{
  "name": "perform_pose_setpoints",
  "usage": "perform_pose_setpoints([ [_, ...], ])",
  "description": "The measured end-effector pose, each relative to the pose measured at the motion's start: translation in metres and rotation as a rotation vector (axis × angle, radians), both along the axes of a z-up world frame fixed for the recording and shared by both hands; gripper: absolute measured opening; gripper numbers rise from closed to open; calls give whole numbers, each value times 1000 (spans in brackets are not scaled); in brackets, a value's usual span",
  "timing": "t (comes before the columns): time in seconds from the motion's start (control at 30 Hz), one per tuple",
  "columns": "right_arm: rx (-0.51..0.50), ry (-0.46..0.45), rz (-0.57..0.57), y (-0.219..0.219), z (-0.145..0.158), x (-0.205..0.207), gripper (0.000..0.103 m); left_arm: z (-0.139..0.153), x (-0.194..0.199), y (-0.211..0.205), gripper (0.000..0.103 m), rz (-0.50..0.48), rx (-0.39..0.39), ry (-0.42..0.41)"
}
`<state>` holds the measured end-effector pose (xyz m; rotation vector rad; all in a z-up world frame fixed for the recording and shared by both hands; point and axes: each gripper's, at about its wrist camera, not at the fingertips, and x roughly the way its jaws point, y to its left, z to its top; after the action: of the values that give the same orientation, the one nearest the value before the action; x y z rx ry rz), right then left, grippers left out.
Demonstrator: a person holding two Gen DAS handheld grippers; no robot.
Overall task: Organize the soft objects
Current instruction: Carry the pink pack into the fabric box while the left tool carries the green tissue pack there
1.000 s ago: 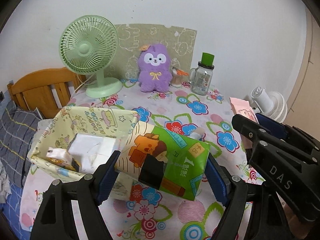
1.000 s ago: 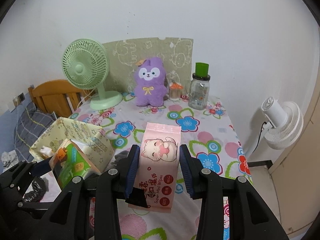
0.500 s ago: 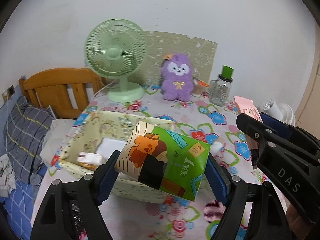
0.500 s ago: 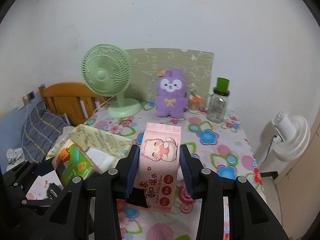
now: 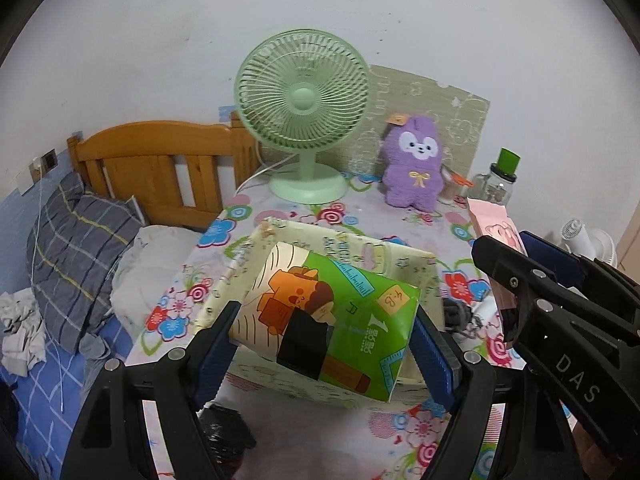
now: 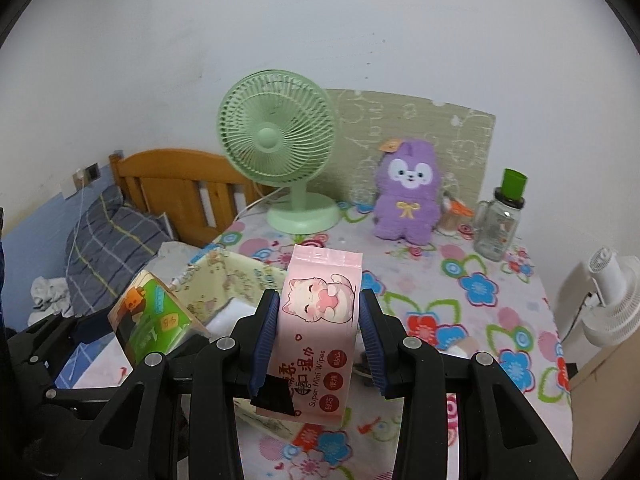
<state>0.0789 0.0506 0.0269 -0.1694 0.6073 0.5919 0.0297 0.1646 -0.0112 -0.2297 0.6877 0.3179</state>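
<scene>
My left gripper [image 5: 324,336] is shut on a green tissue pack [image 5: 332,316], held lengthwise over the pale yellow fabric box [image 5: 360,246] on the flowered table. The pack hides the box's inside in the left wrist view. My right gripper [image 6: 318,332] is shut on a pink wet-wipes pack [image 6: 320,320], upright, just right of the box [image 6: 224,276]. In the right wrist view the green pack [image 6: 152,320] hangs at lower left, with white packs [image 6: 236,310] showing in the box. The pink pack [image 5: 496,228] and right gripper [image 5: 520,280] stand at the right of the left wrist view.
At the table's back stand a green desk fan [image 6: 280,152], a purple plush toy [image 6: 406,196] and a green-capped glass jar [image 6: 502,216]. A wooden bed [image 5: 160,168] with a plaid pillow [image 5: 80,248] lies left. A white fan [image 6: 612,296] stands right of the table.
Both grippers have swung left with their packs still held. The green pack now hangs over the yellow box instead of beside it; fan and plush toy have slid rightward in both views.
</scene>
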Motion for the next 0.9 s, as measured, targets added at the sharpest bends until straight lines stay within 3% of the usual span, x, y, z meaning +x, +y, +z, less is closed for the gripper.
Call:
perform_pose_setpoints([
  [0.43,-16,47,56,41,-17,11,43,-13,2,32,82,52,-7,30],
  [0.9,-34,95,74,55,-36,25,43,-30,14,43,82,63,-11,82],
])
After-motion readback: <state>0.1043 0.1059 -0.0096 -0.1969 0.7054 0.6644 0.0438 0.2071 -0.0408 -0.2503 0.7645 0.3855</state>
